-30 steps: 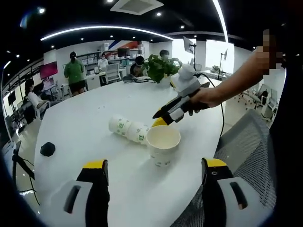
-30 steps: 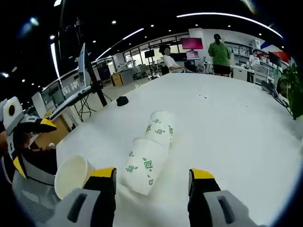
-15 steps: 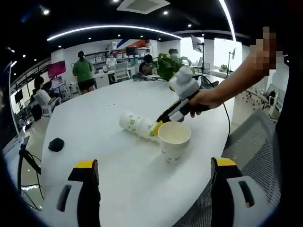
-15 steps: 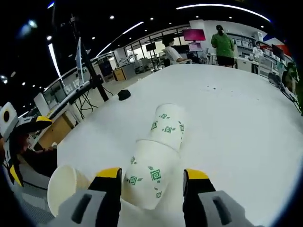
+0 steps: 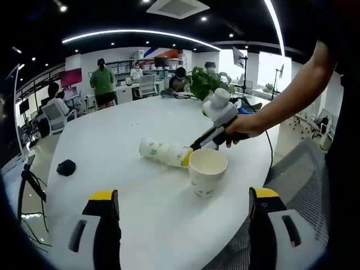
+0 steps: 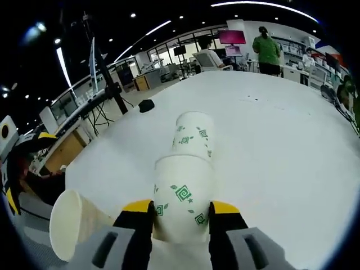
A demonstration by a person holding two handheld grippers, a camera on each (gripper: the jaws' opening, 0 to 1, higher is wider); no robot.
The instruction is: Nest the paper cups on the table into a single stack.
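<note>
On white table (image 5: 112, 140), my R claw (image 6: 180, 207) pinched the lying cup stack (image 6: 185, 169).
Right gripper view: jaws pressed on both sides of the near cup's mouth end; a 2nd cup was nested in it, pointing to 12 o'clock. Single open cup (image 6: 70, 222) sat at 8 o'clock, just beside the L jaw. Black object (image 6: 146, 105) lay far off toward 11. Left gripper view: my L claw (image 5: 183, 197) was spread wide w/ nothing between jaws, hanging near table edge; upright cup (image 5: 207, 171) ahead at 12-1 o'clock, lying stack (image 5: 163, 153) touching it behind-left, R claw (image 5: 191, 154) at stack's near end, my hand (image 5: 239, 128) on it. Plant (image 5: 203, 83) far back.
</note>
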